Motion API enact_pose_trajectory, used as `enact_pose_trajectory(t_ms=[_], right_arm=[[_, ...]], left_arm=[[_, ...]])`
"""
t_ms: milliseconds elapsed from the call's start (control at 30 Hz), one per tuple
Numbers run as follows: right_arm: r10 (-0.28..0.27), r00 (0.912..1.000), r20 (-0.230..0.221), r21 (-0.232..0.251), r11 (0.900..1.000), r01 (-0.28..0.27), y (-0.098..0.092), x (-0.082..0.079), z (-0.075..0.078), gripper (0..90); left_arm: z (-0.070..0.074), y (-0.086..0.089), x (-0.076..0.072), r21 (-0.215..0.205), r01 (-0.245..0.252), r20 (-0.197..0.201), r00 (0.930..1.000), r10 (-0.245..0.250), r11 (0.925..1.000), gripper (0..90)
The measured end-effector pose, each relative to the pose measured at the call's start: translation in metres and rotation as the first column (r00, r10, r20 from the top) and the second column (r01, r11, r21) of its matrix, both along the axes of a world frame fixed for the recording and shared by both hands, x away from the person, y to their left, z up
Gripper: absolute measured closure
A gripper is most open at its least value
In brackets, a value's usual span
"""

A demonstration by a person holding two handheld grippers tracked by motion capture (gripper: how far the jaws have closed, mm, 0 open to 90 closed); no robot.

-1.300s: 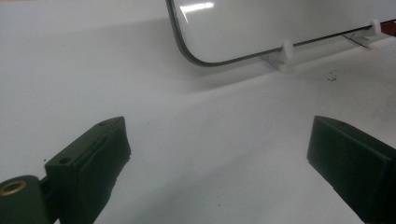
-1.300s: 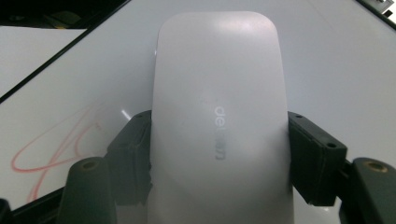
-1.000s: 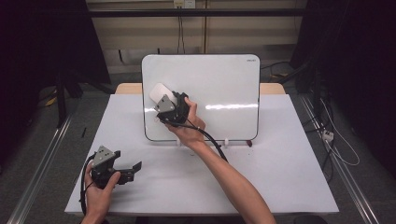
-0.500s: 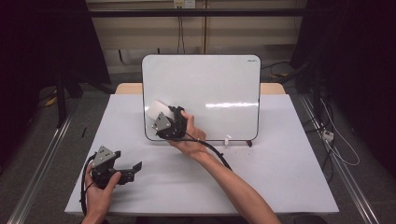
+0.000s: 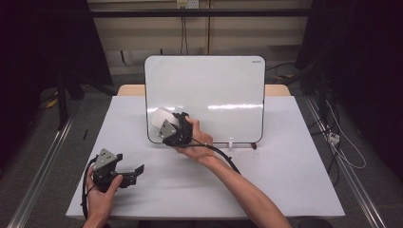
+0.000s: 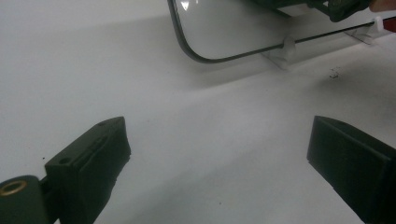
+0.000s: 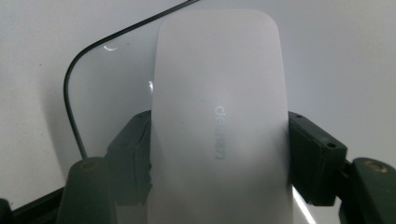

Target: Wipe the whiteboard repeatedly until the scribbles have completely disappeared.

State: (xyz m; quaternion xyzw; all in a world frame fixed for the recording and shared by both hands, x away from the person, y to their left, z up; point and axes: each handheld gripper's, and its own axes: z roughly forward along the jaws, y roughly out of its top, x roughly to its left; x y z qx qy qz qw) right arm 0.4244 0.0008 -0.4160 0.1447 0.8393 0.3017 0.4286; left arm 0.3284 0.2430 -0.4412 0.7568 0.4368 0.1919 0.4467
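High view puts the right gripper (image 5: 164,124) at the whiteboard's (image 5: 209,90) lower left corner, jaws pinching the white eraser (image 7: 219,121) across its width — long axis pointing away — while the left gripper (image 5: 138,169), jaws spread, rests on the desk (image 5: 285,161), nearer.

The high view looks forward and down from above. Each gripper view looks low along its own jaws — both share the upright white rounded-corner whiteboard (image 5: 204,97) beyond the fingertips.

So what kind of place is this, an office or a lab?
Probably a lab set up for recording: a white table with a whiteboard propped on it, aluminium rails along the floor, dark curtains around, loose cables.
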Motion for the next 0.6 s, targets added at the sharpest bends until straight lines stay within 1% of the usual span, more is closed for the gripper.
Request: enact_pose_trajectory(t_ms=[33,67,100,133,167,200,233,267,300,333,500,533,600], right_arm=[[-0.018,0.9998,0.002,0.022,1.0,0.018,-0.002,0.002,0.002,31.6],[-0.046,0.9989,0.002,0.056,0.997,0.046,-0.004,0.006,0.007,31.6],[-0.046,0.9989,0.002,0.056,0.997,0.046,-0.004,0.006,0.007,31.6],[-0.058,0.9983,0.004,0.07,0.996,0.057,-0.005,0.009,0.01,31.6],[-0.066,0.9978,0.003,0.074,0.995,0.066,-0.007,0.012,0.013,31.6],[-0.082,0.9966,0.008,0.091,0.993,0.081,-0.009,0.018,0.02,31.6],[-0.082,0.9966,0.008,0.091,0.993,0.081,-0.009,0.018,0.02,31.6],[-0.102,0.9947,0.008,0.113,0.989,0.101,-0.012,0.025,0.029,31.6],[-0.117,0.9931,0.009,0.129,0.985,0.115,-0.015,0.029,0.033,31.6],[-0.117,0.9931,0.009,0.129,0.985,0.115,-0.015,0.029,0.033,31.6],[-0.179,0.9838,0.005,0.198,0.965,0.175,-0.028,0.044,0.051,31.6],[-0.18,0.9836,-0.001,0.2,0.964,0.177,-0.028,0.045,0.052,31.6],[-0.191,0.9812,0.028,0.192,0.964,0.182,-0.026,0.042,0.049,31.6]], left_arm=[[0.0,0.0,0.0,-0.005,0.002,0.0,1.0,-0.002,1.0,5.5],[0.0,0.001,0.0,-0.001,0.004,0.002,1.0,-0.004,1.0,5.5],[0.001,0.001,-0.001,-0.001,0.006,0.003,1.0,-0.006,1.0,5.5],[0.001,0.001,-0.001,-0.005,0.006,0.003,1.0,-0.006,1.0,5.5],[0.001,0.001,-0.001,-0.005,0.007,0.005,1.0,-0.007,1.0,5.5],[0.001,0.001,-0.001,-0.003,0.006,0.002,1.0,-0.006,1.0,5.5],[0.001,0.001,-0.001,-0.001,0.006,0.003,1.0,-0.006,1.0,5.5],[0.001,0.002,-0.001,0.0,0.009,-0.001,1.0,-0.009,1.0,5.5],[0.001,0.001,-0.001,-0.004,0.006,-0.005,1.0,-0.006,1.0,5.5],[0.001,0.002,-0.001,-0.005,0.005,-0.004,1.0,-0.005,1.0,5.5],[0.001,0.002,-0.001,-0.004,0.006,-0.001,1.0,-0.006,1.0,5.5],[0.001,0.002,-0.001,-0.007,0.006,-0.002,1.0,-0.006,1.0,5.5],[0.001,0.002,-0.001,-0.003,0.006,-0.003,1.0,-0.006,1.0,5.5]])
